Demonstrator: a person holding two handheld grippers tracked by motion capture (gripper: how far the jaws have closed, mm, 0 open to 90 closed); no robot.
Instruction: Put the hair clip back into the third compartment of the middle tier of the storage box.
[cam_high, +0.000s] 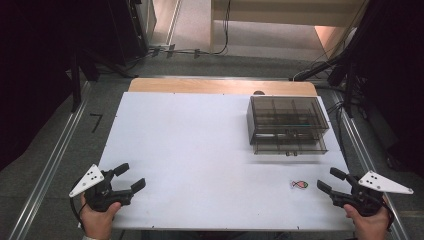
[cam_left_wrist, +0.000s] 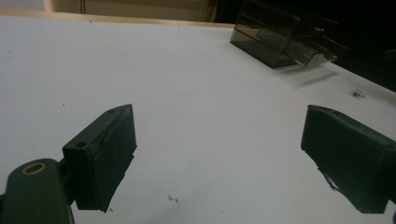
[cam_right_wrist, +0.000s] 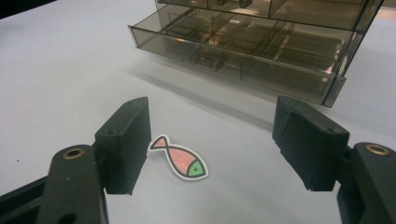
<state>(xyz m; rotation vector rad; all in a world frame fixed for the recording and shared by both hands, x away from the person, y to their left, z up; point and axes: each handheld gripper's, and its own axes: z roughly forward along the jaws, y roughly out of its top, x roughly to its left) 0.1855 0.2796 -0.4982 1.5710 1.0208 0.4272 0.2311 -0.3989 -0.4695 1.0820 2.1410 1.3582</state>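
A small fish sticker (cam_high: 299, 184) (cam_right_wrist: 179, 159), pink with a green head, lies flat on the white table (cam_high: 200, 150) near its front right. My right gripper (cam_high: 329, 181) (cam_right_wrist: 212, 140) stands open just to the right of the sticker, jaws wide apart with nothing between the pads. A smoky transparent drawer box (cam_high: 287, 124) (cam_right_wrist: 261, 42) (cam_left_wrist: 285, 35) sits at the back right, its lower drawer pulled out a little. At the front left my left gripper (cam_high: 129, 176) (cam_left_wrist: 219, 154) hovers open over bare table, holding nothing.
The table's wooden far edge (cam_high: 220, 86) borders a floor with cables. Metal rails (cam_high: 50, 165) run along both sides of the table. Dark stands flank the back corners.
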